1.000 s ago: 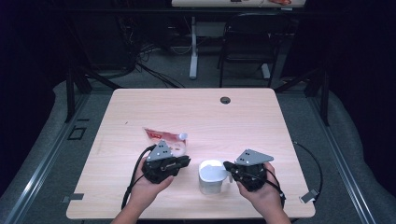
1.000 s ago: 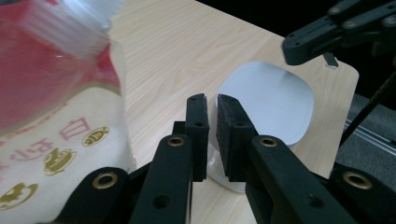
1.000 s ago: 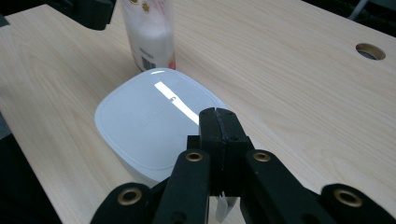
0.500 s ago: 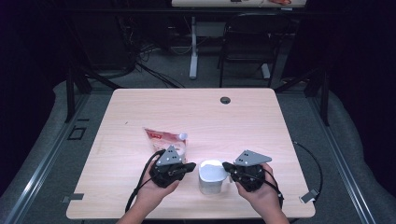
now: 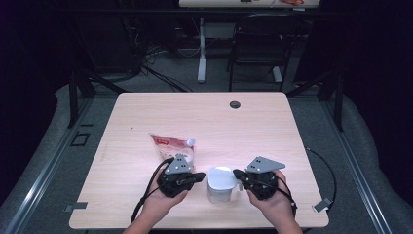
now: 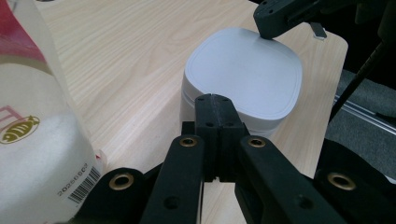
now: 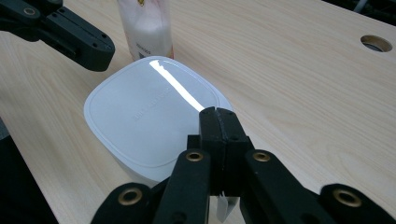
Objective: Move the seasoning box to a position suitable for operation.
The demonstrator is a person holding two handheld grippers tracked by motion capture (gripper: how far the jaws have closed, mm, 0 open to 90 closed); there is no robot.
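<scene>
Pouch [image 5: 173, 147] lies pointing up-left behind lidded white tub [image 5: 220, 184], flanked by closed, empty left claw [image 5: 198, 175] and right claw [image 5: 236, 173].

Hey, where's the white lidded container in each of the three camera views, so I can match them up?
High view: white container near the table's front edge, between the two grippers.
Left gripper view: centre right, just beyond the closed jaws.
Right gripper view: centre left, just beyond the closed jaws.
Shared landmark: the red-and-white pouch, upper left of the container in the high view, far left in the left gripper view, top in the right.
</scene>
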